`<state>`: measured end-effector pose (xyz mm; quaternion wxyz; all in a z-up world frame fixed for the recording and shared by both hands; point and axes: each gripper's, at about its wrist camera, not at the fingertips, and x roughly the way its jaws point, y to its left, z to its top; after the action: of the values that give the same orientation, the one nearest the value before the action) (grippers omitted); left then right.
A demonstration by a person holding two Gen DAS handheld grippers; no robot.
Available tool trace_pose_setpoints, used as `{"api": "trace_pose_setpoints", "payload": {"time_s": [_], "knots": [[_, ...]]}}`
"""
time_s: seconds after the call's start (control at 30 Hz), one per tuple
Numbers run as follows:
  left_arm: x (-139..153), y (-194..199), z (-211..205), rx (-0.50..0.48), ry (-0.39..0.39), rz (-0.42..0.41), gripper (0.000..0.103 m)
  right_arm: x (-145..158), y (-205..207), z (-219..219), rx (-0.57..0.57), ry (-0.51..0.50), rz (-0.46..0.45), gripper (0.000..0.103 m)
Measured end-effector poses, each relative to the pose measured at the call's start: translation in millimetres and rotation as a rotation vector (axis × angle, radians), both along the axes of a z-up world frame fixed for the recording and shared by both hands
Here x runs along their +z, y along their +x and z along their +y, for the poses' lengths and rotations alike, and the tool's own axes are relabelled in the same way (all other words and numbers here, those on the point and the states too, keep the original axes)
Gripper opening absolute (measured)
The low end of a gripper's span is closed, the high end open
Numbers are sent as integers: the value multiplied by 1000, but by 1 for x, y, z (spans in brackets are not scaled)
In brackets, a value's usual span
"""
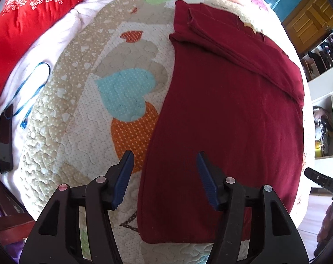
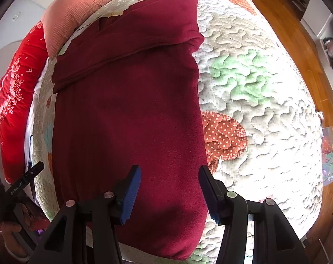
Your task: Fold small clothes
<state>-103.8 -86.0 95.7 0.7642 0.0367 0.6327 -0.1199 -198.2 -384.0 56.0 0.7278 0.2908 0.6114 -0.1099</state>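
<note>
Both grippers, left gripper (image 1: 165, 180) and right gripper (image 2: 169, 194), hover released over the near hem of the maroon garment (image 1: 228, 118), one toward each near corner, seemingly ready to lift it. It lies flat on the bed's quilt (image 1: 83, 114), sleeves already folded across its far end.

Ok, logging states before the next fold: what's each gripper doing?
Left gripper: open, holding nothing.
Right gripper: open, holding nothing.

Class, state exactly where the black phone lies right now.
In the left wrist view, the black phone lies at the far left on the white sheet, beside the blue cord.
</note>
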Motion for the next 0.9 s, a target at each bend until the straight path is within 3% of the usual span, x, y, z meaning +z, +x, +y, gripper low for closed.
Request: {"api": "trace_pose_setpoints", "payload": {"time_s": [0.27, 0.53, 0.6, 0.67, 0.77, 0.9], "knots": [[-23, -9, 8, -2, 22, 51, 59, -28, -21, -3, -32, 21, 72, 53], [-32, -19, 25, -2, 30, 73, 59, -42, -31, 2, -26, 75, 50, 54], [-36, -22, 28, -6, 45, 80, 59, -42, -31, 6, -19, 46, 49, 46], [-37, -28, 30, -5, 55, 83, 59, -40, -31, 7, -8, 24, 49, 21], [-37, -40, 29, -1, 59, 83, 59, -33, -33, 9, 22, -13, 47, 11], [-34, -54, 32, -4, 59, 81, 59, -24, -42, 8, 73, -69, 71, 9]]}}
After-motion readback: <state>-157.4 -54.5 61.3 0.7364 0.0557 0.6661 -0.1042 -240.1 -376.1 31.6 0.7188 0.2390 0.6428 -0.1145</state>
